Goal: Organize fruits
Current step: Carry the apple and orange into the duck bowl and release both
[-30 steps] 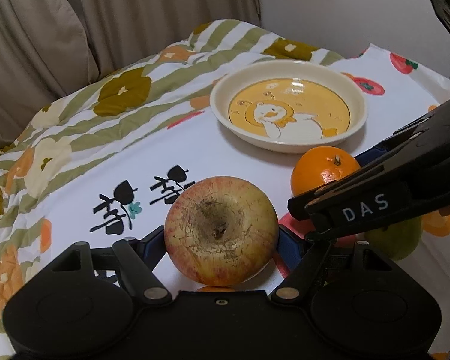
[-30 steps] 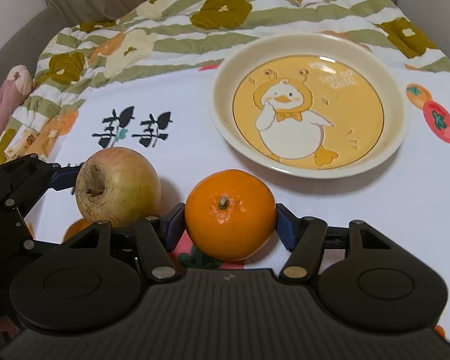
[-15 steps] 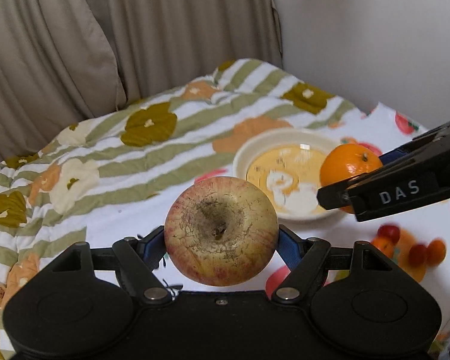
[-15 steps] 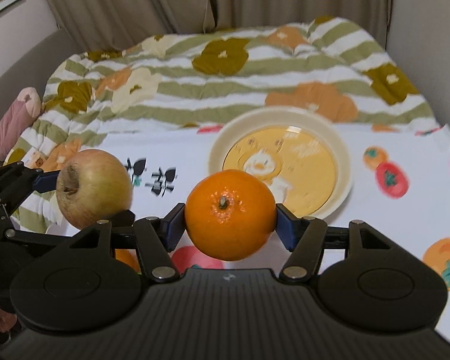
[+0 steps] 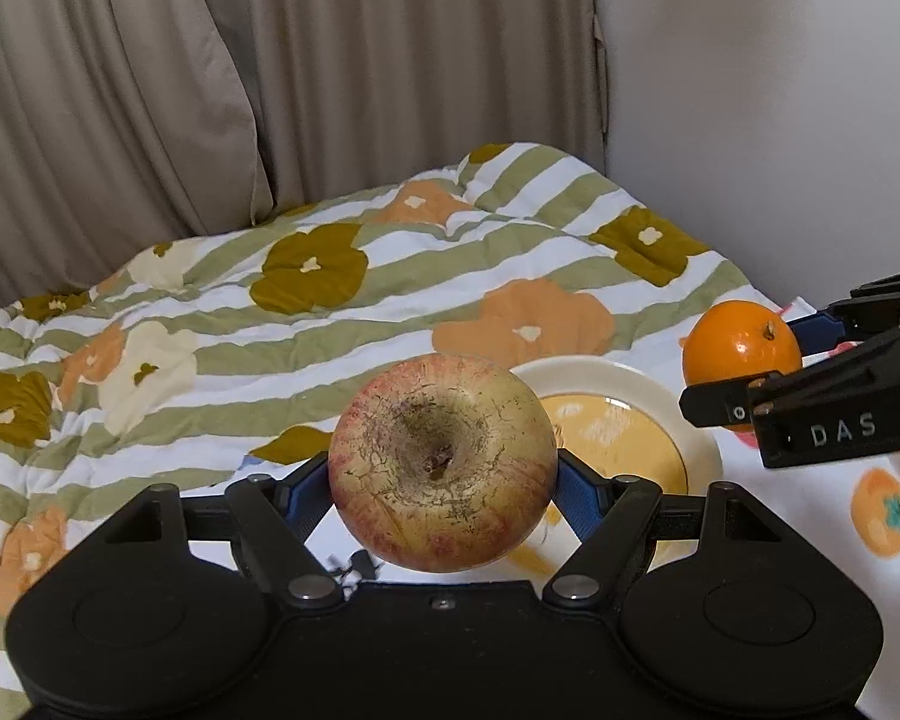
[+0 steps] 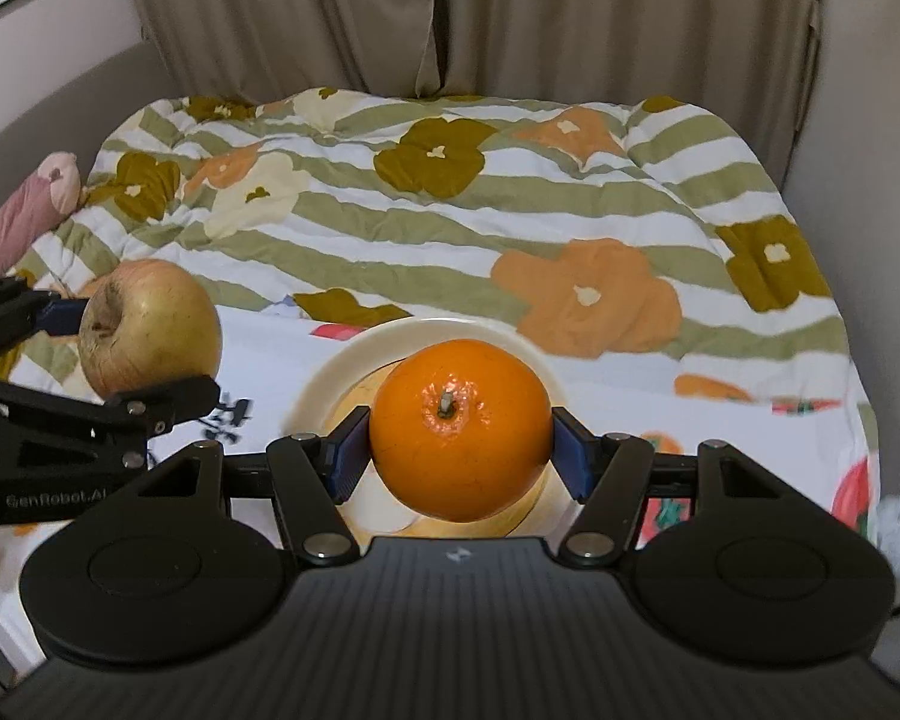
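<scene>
As we look along the left wrist view, our left gripper (image 5: 443,474) clamps the apple (image 5: 443,463) between its blue pads, held in the air above the plate (image 5: 699,420) and the striped quilt (image 5: 306,324). At the right edge, the right gripper (image 5: 744,369) carries the orange (image 5: 741,349).

From the right wrist view, our right gripper pinches the orange over the plate's cream rim, with the apple held up at the left.
</scene>
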The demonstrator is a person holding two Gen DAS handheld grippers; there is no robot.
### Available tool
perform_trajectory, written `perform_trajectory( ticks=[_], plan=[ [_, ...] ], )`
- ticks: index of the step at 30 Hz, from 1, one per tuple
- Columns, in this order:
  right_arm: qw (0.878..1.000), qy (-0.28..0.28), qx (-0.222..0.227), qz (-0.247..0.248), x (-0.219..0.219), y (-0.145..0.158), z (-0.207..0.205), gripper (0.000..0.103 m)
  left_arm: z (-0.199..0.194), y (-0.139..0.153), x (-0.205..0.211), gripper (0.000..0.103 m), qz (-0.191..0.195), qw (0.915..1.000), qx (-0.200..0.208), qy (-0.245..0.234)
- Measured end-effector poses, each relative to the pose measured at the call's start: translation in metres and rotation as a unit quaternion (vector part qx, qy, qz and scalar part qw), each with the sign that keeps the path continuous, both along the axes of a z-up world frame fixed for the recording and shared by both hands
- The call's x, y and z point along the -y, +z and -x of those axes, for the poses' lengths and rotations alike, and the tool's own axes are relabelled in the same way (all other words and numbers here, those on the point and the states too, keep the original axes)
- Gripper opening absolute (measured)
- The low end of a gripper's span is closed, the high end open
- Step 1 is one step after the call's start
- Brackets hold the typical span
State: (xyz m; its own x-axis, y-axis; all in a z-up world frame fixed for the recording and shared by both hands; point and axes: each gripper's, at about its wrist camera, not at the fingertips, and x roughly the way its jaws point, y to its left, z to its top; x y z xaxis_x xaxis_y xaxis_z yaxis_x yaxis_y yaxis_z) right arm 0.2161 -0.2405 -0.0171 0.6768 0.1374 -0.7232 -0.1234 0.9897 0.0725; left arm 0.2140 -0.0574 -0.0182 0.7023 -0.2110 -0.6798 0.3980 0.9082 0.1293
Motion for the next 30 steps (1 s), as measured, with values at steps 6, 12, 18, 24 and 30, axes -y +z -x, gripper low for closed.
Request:
perform_trajectory(
  ticks=[6,12,18,24,30],
  plan=[
    [0.998,0.045,-0.013,0.039,0.022,-0.033,-0.045,0.077,-0.042,-0.026,0.037,0.079,-0.009,0.9997,-0.021,0.01],
    [0.995,0.082,-0.025,0.048,0.037,-0.065,-0.075,0.077,-0.075,-0.059,0.066,0.079,-0.022,0.9982,-0.053,0.015],
    [0.994,0.092,-0.025,0.056,0.047,-0.081,-0.088,0.077,-0.091,-0.086,0.081,0.079,-0.042,0.9955,-0.084,0.012],
    [0.993,0.106,-0.029,0.044,0.056,-0.083,-0.097,0.077,-0.095,-0.1,0.091,0.08,-0.063,0.9939,-0.09,0.005],
    [0.991,0.129,-0.024,0.036,0.058,-0.08,-0.097,0.077,-0.078,-0.085,0.092,0.102,-0.082,0.9955,-0.043,-0.016]
  ],
)
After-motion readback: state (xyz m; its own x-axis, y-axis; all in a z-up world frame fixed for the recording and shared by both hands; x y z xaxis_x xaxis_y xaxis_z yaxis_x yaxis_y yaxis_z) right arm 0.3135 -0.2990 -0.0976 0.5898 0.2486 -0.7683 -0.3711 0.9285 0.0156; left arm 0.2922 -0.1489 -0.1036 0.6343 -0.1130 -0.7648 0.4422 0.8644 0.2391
